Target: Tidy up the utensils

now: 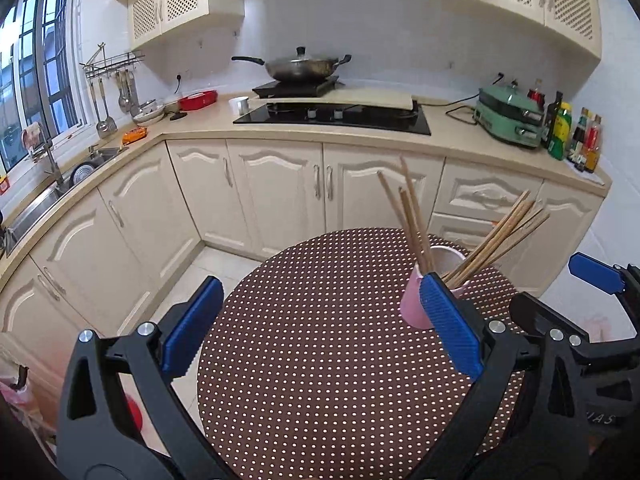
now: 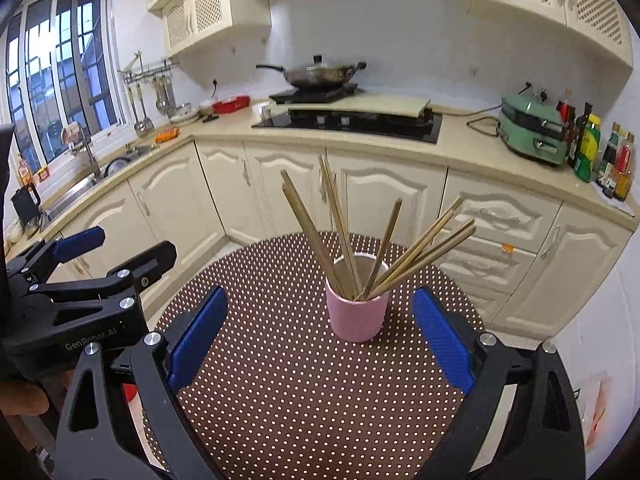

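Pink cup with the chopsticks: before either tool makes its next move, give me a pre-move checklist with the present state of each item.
1. Pink cup upright on the dotted table: ok.
2. Chopsticks all inside the cup, none lying on the table: ok.
3. Right tool open and empty, cup centred ahead between its fingers: ok.
4. Left tool open and empty: ok.
5. Left tool clear of the cup: cannot tell; its right finger overlaps the cup in the left wrist view.
6. Chopsticks bundled neatly: not ok; they splay in several directions.

White lettering reading "GenRobot.AI" is showing on the black left gripper (image 2: 116,254) body. Bottle labels are staying too blurred to read.
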Available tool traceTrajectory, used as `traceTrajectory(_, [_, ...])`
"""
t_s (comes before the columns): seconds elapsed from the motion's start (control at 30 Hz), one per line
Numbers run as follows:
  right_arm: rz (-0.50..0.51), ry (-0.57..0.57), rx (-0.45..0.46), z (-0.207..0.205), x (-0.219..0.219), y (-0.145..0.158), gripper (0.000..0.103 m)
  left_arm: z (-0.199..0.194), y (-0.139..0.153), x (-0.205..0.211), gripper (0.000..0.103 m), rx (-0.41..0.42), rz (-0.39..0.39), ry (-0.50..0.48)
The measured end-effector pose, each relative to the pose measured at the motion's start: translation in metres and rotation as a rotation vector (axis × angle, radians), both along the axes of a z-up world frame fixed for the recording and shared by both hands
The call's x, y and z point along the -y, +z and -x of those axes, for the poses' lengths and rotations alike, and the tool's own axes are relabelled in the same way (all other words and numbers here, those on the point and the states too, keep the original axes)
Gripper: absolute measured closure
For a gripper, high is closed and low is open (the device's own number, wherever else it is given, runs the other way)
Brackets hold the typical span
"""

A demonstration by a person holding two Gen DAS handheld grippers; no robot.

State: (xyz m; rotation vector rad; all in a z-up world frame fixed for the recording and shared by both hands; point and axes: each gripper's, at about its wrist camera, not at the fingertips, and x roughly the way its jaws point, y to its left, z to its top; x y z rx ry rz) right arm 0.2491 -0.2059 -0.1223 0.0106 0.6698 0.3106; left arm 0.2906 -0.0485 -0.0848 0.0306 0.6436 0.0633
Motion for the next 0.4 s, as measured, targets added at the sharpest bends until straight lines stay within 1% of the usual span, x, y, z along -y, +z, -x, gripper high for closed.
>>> traceTrajectory(0.17, [-0.007, 0.007, -0.044, -0.012, 0.001, -0.015, 0.013, -0.011, -0.015, 0.001, 0.006, -0.032, 0.008, 0.014])
traceTrajectory(0.4, [0.018, 0.018, -0.104, -0.025, -0.002, -0.039, 0.013, -0.027, -0.044, 0.001, 0.006, -0.112, 0.010, 0.035])
